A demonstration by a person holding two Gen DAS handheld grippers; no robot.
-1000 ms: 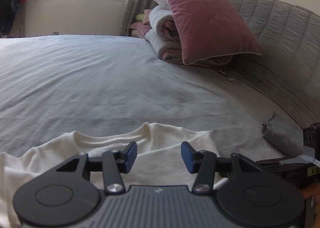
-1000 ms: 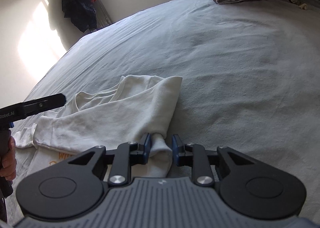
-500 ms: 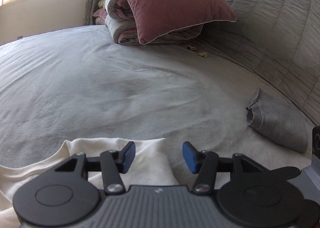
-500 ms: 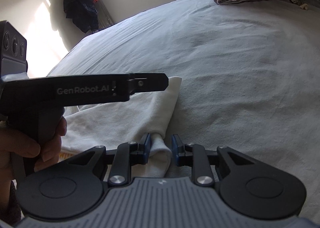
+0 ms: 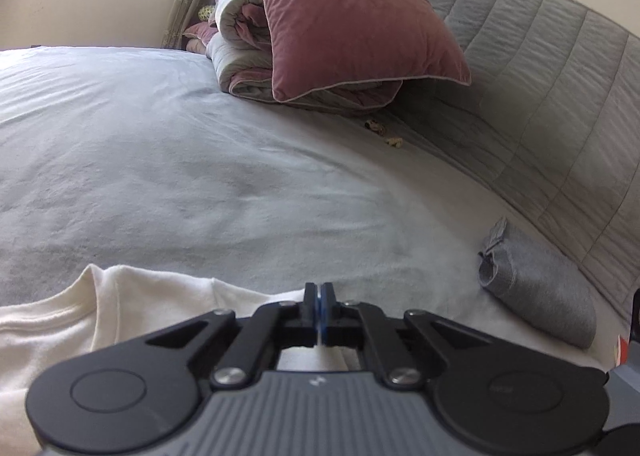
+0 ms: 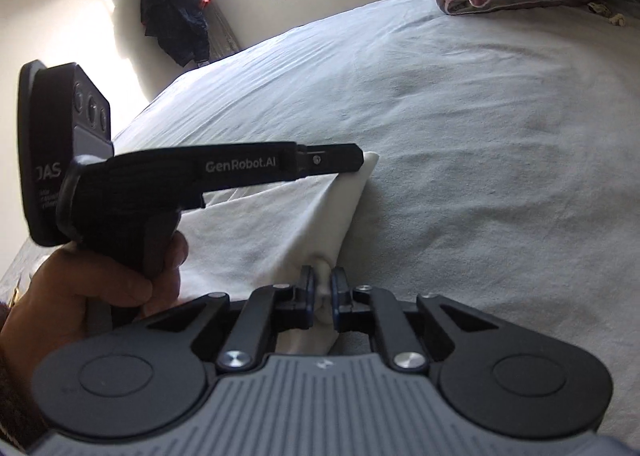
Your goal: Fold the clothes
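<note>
A cream white shirt (image 6: 260,240) lies crumpled on the grey bed sheet (image 6: 460,116). My right gripper (image 6: 322,280) has its jaws closing, and the pads pinch a bunched fold at the shirt's near edge. A hand (image 6: 92,288) holds my left gripper (image 6: 354,160), whose tip sits on the shirt's far corner. The cloth rises in a ridge between the two grippers. In the left wrist view the left gripper (image 5: 319,294) has its jaws closing, pads together with a thin sliver of the white shirt (image 5: 120,316) between them.
A folded grey garment (image 5: 536,296) lies to the right by the quilted grey headboard (image 5: 540,76). A mauve pillow (image 5: 352,16) leans on a rolled duvet (image 5: 240,56) at the head of the bed. A dark jacket (image 6: 176,16) hangs beside the window.
My left gripper has moved right along the shirt to its far corner and closed there. The right gripper stayed in place and squeezed tighter on the fold.
</note>
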